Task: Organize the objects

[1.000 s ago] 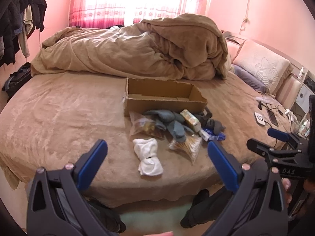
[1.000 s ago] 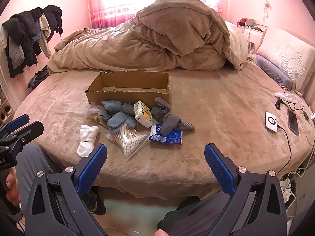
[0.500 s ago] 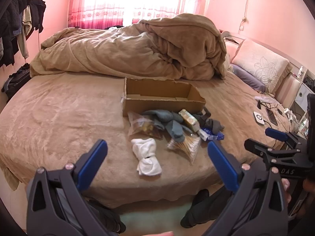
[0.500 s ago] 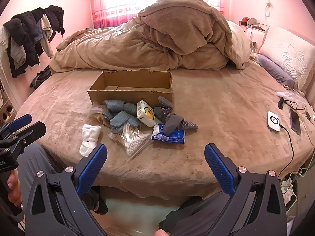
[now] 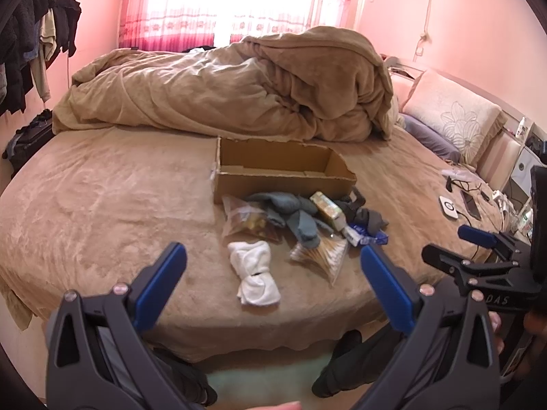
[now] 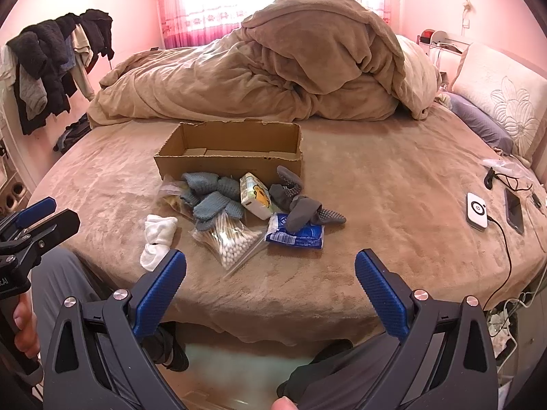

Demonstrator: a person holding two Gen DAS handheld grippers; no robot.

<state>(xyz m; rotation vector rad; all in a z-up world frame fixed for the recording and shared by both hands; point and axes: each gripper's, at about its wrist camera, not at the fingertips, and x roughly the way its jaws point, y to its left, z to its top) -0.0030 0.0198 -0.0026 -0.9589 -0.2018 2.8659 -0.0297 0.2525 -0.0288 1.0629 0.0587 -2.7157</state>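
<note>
left gripper wide open, empty | right gripper same | white socks nearest, front of cardboard box | soft, light; pinch mid-bundle

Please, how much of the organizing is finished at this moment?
Nothing looks done: the cardboard box holds no items. Nothing is in hand: left gripper and right gripper hover with jaws open. Left: white socks, cotton swabs bag, blue-grey socks and the rest lie on the bed.
</note>
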